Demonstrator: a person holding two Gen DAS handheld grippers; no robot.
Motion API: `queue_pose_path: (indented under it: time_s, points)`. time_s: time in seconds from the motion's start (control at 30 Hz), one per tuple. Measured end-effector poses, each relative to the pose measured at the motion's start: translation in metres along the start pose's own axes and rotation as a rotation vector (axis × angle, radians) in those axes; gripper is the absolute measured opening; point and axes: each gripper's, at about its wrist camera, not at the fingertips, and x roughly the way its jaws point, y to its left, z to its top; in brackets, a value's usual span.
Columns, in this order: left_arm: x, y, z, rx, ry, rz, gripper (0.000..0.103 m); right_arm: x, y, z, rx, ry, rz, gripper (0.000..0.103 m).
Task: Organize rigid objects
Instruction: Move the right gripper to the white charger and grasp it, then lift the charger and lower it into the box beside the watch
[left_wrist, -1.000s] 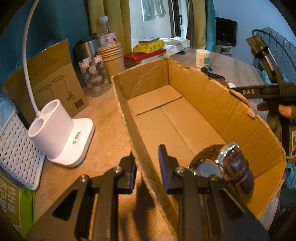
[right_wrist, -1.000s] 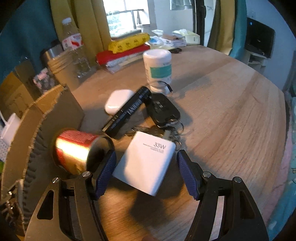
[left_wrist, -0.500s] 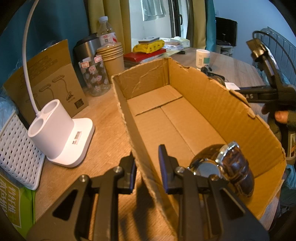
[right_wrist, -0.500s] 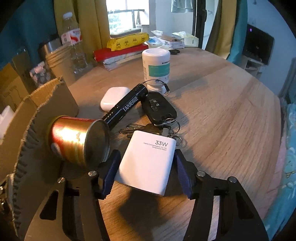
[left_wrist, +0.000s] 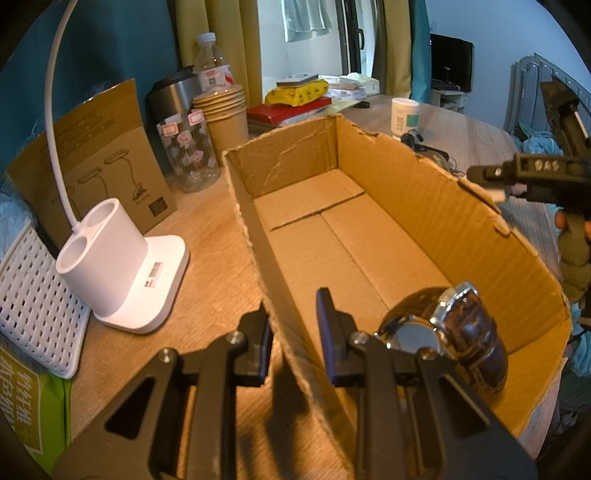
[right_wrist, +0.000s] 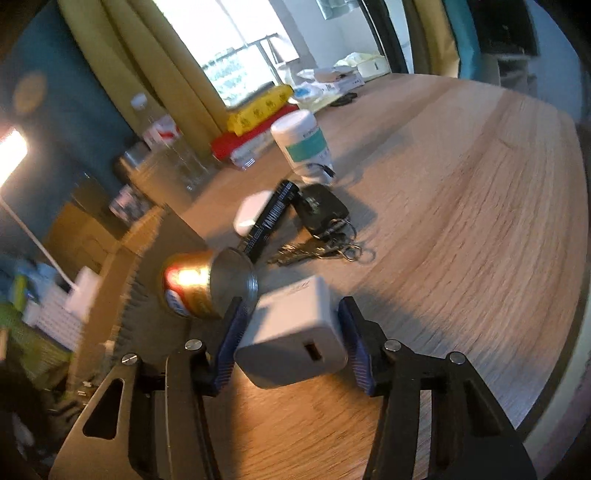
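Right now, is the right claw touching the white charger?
Touching: the right wrist view shows the right claw with both blue pads pressed against the white charger, which is lifted and tilted.

A wooden worktop (left_wrist: 207, 236) carries clutter along its far edge. A white desk lamp base (left_wrist: 122, 269) with two round holes stands near a white perforated basket (left_wrist: 33, 306). Behind it leans a flat cardboard sleeve (left_wrist: 107, 162) (printed with lamp drawings). Farther back stand a patterned glass jar (left_wrist: 190, 155), stacked paper cups (left_wrist: 225, 114), a water bottle (left_wrist: 212, 62) and a steel canister (left_wrist: 170, 96).

Left gripper (left_wrist: 293, 338) clamped, right gripper (right_wrist: 291, 341) gripping
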Motion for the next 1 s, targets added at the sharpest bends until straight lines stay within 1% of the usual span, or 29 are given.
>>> queue_pose_path:
  time_s: [0.1,0.2,0.23,0.27,0.3,0.37,0.43,0.6,0.8,1.0]
  points:
    - [0.000,0.000,0.000,0.000,0.000,0.000,0.023,-0.004,0.001,0.002,0.013,-0.005,0.029,0.052]
    - [0.000,0.000,0.000,0.000,0.000,0.000,0.023,-0.006,-0.002,0.004,0.055,-0.001,0.080,0.050]
    - [0.000,0.000,0.000,0.000,0.000,0.000,0.023,-0.008,-0.002,0.004,0.070,-0.001,0.099,0.047]
    - [0.000,0.000,0.000,0.000,0.000,0.000,0.023,-0.010,-0.003,0.005,0.082,-0.002,0.114,0.038]
    - [0.000,0.000,0.000,0.000,0.000,0.000,0.023,-0.011,-0.004,0.006,0.095,-0.003,0.130,0.032]
    - [0.000,0.000,0.000,0.000,0.000,0.000,0.023,-0.013,-0.005,0.010,0.110,-0.003,0.136,0.031]
    - [0.000,0.000,0.000,0.000,0.000,0.000,0.023,-0.011,-0.004,0.010,0.087,0.000,0.100,0.030]
    - [0.000,0.000,0.000,0.000,0.000,0.000,0.023,-0.010,-0.001,0.008,0.057,-0.012,0.074,0.030]
    - [0.000,0.000,0.000,0.000,0.000,0.000,0.023,-0.012,0.012,0.007,-0.011,-0.016,0.025,0.030]
    - [0.000,0.000,0.000,0.000,0.000,0.000,0.023,-0.012,0.041,-0.004,-0.164,-0.043,-0.080,0.029]
